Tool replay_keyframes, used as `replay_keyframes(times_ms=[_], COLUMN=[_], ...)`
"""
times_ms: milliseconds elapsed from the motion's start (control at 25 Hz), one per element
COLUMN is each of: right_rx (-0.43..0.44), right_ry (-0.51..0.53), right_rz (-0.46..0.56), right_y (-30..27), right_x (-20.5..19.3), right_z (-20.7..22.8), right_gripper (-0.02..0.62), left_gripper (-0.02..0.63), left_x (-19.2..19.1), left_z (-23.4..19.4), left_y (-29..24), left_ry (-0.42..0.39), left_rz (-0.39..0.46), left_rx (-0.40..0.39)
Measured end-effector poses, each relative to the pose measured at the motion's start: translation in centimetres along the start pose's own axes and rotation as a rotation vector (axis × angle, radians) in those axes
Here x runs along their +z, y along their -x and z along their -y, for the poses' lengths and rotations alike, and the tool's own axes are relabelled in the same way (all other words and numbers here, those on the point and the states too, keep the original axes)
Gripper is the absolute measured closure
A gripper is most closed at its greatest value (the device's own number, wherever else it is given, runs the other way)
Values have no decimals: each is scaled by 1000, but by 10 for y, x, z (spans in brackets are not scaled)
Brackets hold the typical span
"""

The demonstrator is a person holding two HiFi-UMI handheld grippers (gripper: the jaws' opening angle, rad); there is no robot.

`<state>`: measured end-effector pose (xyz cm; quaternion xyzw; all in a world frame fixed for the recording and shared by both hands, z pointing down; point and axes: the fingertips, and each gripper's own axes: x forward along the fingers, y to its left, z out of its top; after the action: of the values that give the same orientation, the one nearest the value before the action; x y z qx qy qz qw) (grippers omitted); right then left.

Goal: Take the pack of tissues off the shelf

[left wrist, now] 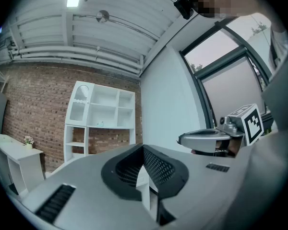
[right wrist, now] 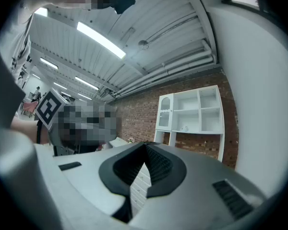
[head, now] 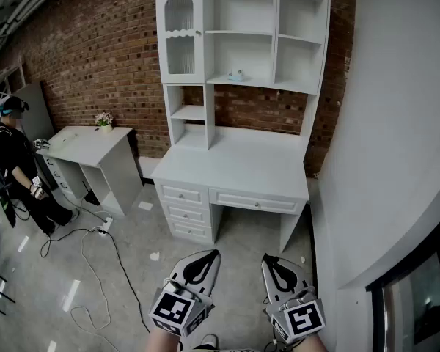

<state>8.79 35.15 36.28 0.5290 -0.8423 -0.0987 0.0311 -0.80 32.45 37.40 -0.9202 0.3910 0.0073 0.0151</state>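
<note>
Both empty, jaws pressed together: left gripper [head: 207, 255], right gripper [head: 270, 259].
You needed to step nearer the upper-centre pack of tissues [head: 237, 74], spreading jaws first.

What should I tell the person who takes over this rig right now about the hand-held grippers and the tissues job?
Left hand-held gripper: shut, empty, held low, away from the desk.
Right hand-held gripper: shut, empty, beside the left one.
Pack of tissues: a small pale item, presumably the pack, lies on the middle shelf of the white hutch.
Done: nothing; the pack is untouched.
Left: step closer, open one gripper, grasp the pack, lift it off.
</note>
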Motion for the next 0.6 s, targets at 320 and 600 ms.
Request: replay_keyframes(times_ms=[320,600], right_rx=[-20,-78], right_ry=[-8,-64], right_rz=[-20,-31], right_y=[-7,-24], right_x=[-8,-17], right_z=[3,8], right_gripper=[589,589], left_gripper=[600,600], left_x=[1,-7], left_z=[-8,-22], left_y=[-6,-11], left_ry=[-4,3], left_rz=[10,2], left_rx=[-4,-40])
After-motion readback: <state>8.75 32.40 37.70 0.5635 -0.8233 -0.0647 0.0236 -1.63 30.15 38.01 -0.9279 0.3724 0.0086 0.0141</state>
